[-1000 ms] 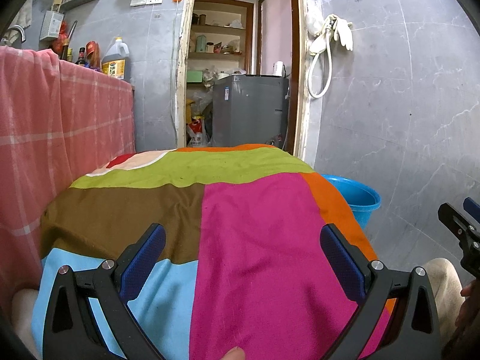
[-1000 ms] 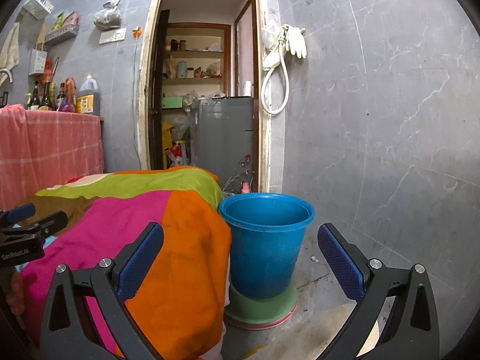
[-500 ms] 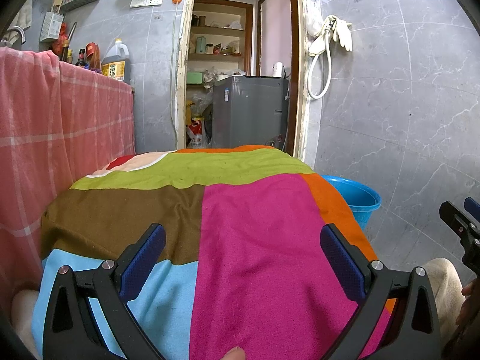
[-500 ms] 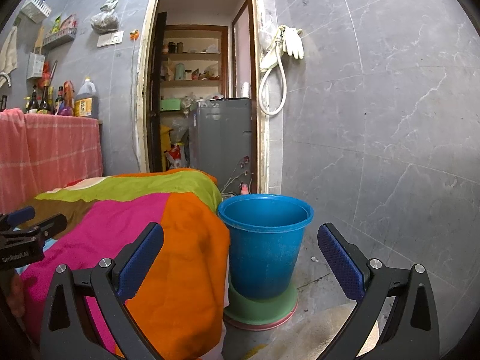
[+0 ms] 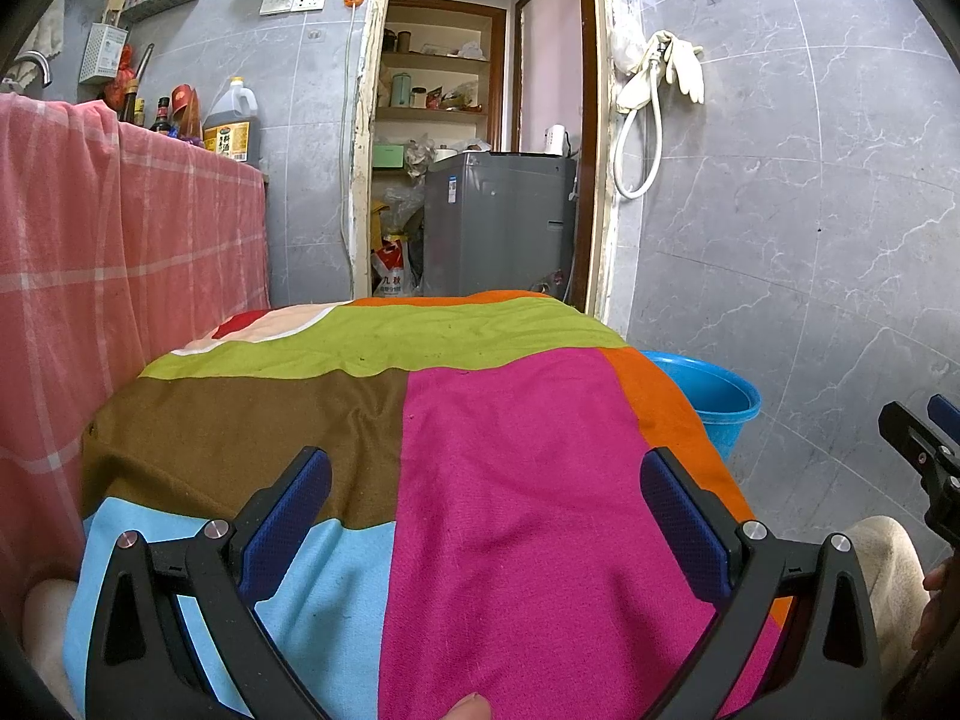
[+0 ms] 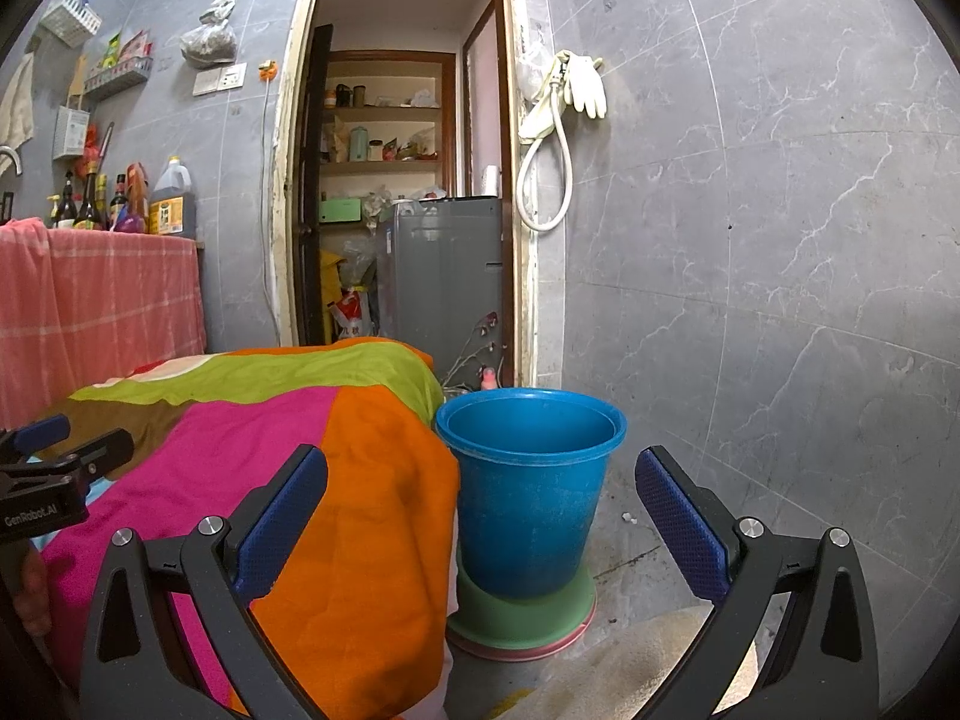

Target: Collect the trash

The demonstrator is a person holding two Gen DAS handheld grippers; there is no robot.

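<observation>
Right wrist view: blue bucket (image 6: 531, 504) upright, mouth upward; both grippers (image 6: 480, 516) (image 5: 486, 516) spread, empty.

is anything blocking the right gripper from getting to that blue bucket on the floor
Nothing visible does. The right gripper is open and empty, and the blue bucket stands straight ahead of it, its mouth uncovered. The colorful cloth lies beside the bucket, left of that path.

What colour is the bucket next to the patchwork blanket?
Blue. The bucket shows best in the right wrist view, standing on a green base.
</observation>
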